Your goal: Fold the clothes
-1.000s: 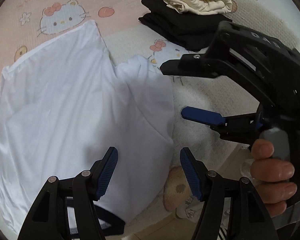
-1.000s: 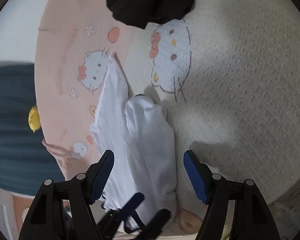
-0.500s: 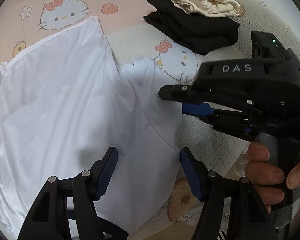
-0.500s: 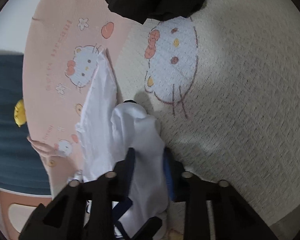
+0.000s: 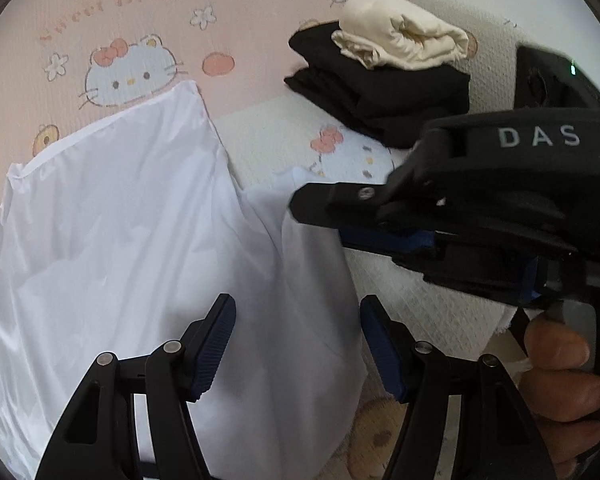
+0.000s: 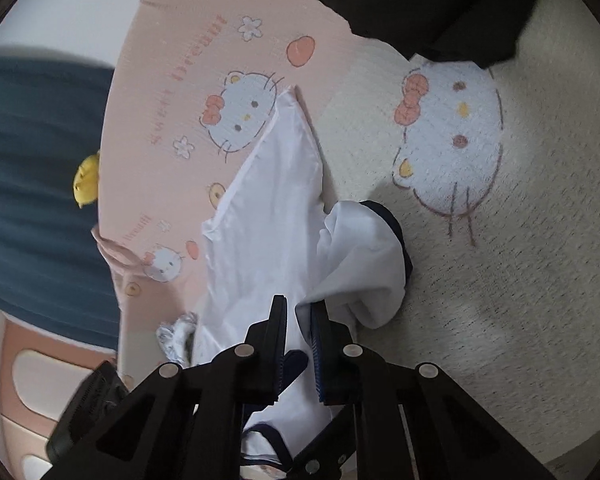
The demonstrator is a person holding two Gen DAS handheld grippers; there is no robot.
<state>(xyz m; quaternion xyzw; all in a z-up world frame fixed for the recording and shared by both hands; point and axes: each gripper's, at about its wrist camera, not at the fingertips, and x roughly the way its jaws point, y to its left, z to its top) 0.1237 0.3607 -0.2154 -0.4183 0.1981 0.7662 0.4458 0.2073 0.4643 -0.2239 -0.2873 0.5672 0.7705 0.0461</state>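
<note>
The right claw (image 6: 298, 344) has just been closing and now pinches a fold of the white shirt (image 5: 112, 240), which lies spread on the bed (image 5: 420, 308). The left claw (image 5: 298, 344) hangs open above the shirt's near right part, touching nothing.

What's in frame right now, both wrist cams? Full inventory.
white shirt: 1, white with navy trim, spread on the blanket, sleeve lifted at its right edge
black clothes: 1 folded stack, black, far side of the blanket
cream garment: 1, cream, folded on top of the black stack
blanket: 1, pink and cream with cat cartoon print, under everything
yellow object: 1, yellow, past the blanket's edge; too small to identify
left tongs: 1, black with blue pads, open above the shirt
right tongs: 1, black with blue pads, just closed onto the sleeve
hand: 1, gripping the right tongs' handle
</note>
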